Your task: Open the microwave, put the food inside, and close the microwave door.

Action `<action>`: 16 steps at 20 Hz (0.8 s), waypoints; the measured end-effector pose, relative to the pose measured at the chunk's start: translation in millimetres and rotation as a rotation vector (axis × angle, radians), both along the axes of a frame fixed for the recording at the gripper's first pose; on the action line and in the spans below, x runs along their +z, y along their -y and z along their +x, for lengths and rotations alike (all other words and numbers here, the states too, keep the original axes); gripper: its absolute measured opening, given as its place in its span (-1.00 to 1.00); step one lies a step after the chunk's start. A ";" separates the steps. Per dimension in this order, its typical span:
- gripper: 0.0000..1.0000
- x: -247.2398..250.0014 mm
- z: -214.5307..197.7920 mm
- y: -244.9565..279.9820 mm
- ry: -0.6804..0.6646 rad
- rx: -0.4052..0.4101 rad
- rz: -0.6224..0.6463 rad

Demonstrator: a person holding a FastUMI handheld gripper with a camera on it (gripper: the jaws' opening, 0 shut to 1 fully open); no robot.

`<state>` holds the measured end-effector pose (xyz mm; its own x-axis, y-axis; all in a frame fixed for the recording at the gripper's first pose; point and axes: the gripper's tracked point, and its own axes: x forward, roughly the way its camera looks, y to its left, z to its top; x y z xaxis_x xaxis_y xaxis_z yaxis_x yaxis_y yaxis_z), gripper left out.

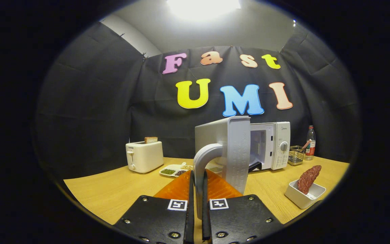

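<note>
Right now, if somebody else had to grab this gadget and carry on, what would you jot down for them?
Gripper: fingers shut on the door handle.
Microwave: at the back of the wooden table; its door is swung wide open toward the gripper, cavity exposed.
Food: leaning in a white dish on the table, off to the fingers' side, not yet moved.
Done: door opened.
Left: release the handle, put the food inside, close the door.

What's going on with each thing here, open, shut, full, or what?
Microwave door: swung open.
Door handle: clamped between both fingers.
Claw: shut on the door handle.
Microwave: cavity exposed.
Food: leaning in white dish, not yet inside.
Toaster: bread sticking up.
</note>
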<state>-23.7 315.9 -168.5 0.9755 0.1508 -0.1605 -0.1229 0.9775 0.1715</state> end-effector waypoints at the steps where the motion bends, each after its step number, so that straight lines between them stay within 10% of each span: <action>1: -0.81 1.1 0.2 -3.7 0.001 -0.007 0.006; 9: -0.71 12.7 -17.9 -19.0 0.003 0.077 0.065; 16: 0.47 47.1 -41.9 -18.7 0.115 0.239 0.065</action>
